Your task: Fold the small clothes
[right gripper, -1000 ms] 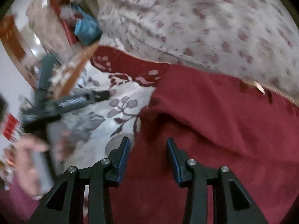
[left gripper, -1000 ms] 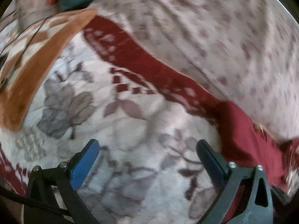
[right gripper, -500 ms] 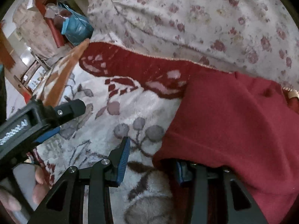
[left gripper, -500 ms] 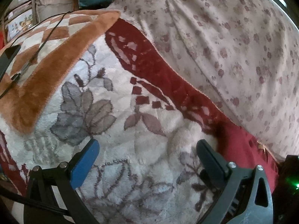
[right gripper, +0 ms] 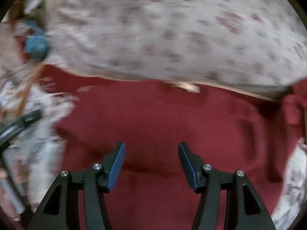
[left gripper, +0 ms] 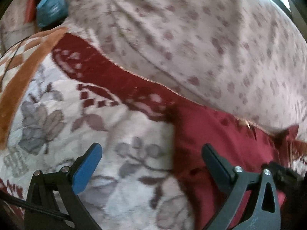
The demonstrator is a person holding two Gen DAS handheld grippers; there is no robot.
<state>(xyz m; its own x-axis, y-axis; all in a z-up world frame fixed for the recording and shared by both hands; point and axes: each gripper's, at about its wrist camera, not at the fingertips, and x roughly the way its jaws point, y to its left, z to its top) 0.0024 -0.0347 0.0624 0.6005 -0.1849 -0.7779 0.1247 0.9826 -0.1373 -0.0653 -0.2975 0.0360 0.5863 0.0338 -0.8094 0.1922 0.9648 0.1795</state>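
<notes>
Right gripper [right gripper: 151, 161]: jaws opening, nothing pinched, pads clear of the fabric, hovering over the red garment [right gripper: 163, 118]. Left gripper [left gripper: 151, 164]: jaws spread wide, empty, one finger over the blanket [left gripper: 57, 126], the other over the garment's left edge. Garment lies fairly flat on the flowered blanket, its top edge running along the spotted bedsheet [right gripper: 172, 34] behind, a small tan tag [right gripper: 186, 86] showing at that edge. Left side of the garment looks like a clean straight fold line; right side bunches into a lump near the frame edge, can't tell if it's a sleeve. Judging by that: at least one fold looks in place, piece not yet a compact bundle, more folds and tidying likely left. Heavy motion blur, so fine creases unreadable. Blue bag [left gripper: 51, 9] sits far back, well apart.
</notes>
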